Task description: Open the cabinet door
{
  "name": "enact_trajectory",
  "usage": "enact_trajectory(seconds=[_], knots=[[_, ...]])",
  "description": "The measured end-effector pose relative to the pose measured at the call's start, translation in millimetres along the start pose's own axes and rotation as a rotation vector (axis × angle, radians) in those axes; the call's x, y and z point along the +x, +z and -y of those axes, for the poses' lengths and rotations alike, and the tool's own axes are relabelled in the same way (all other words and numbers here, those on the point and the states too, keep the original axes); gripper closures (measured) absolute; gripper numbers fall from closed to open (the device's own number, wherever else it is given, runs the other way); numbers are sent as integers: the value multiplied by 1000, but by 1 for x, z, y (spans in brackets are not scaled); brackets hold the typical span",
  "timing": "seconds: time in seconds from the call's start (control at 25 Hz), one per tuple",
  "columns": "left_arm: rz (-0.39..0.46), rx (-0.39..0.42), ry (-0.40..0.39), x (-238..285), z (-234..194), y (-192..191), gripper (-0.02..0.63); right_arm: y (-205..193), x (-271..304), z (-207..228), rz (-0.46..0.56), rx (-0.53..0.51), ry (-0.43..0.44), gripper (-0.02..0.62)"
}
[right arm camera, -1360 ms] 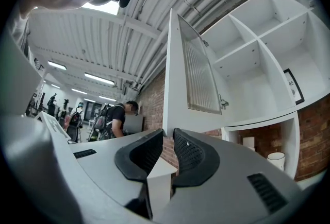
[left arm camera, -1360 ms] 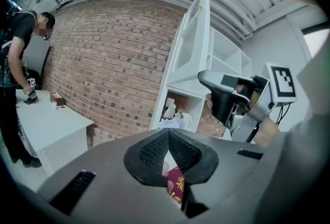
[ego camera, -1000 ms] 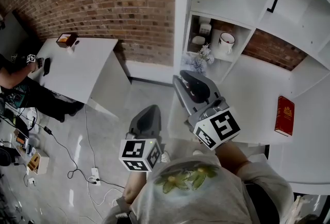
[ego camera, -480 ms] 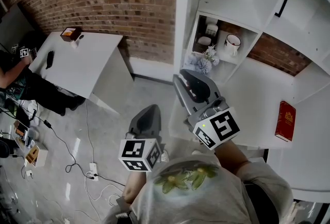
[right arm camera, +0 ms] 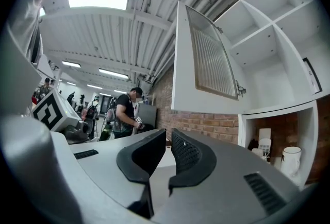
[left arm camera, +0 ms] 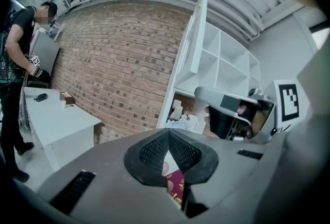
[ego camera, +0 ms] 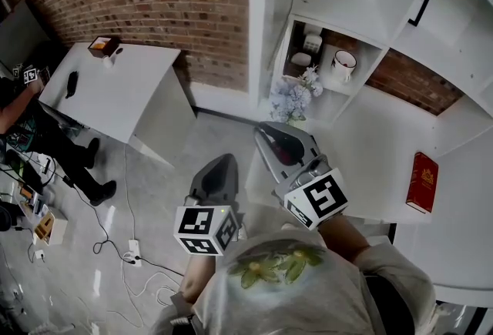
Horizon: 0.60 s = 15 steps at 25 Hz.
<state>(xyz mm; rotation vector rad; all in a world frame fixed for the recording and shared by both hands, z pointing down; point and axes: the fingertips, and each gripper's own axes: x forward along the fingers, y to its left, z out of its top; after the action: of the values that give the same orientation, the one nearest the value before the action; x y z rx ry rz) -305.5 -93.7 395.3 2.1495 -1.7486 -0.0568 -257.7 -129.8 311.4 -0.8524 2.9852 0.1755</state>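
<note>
Right gripper view shows the right gripper (right arm camera: 168,138) with its jaws drawn nearly together on nothing, aimed just below the cabinet door (right arm camera: 203,58). That door stands swung wide off the cabinet, with the white shelves behind it in plain sight. The left gripper (left arm camera: 168,134) is likewise closed and empty, held lower and farther from the door. Below the door sit a mug (right arm camera: 291,160) and flowers (ego camera: 296,95). The opening looks done to me. A careless reach could nudge the door back or knock the mug over.
</note>
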Motion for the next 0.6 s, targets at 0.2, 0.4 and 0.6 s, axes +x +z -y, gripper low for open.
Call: enact_trajectory(seconds=[0.2,0.4,0.6], knots=[[-1,-1,-6,2,9,-2,597,-17,-10,-5,-62,20,27,564],[-6,0,-13,5,19,-6,597,-28,-19,-6,-109,14,30,571],[-14,0,-15,5,28,-10,597,-36,-27,-8,-133,26,40,571]])
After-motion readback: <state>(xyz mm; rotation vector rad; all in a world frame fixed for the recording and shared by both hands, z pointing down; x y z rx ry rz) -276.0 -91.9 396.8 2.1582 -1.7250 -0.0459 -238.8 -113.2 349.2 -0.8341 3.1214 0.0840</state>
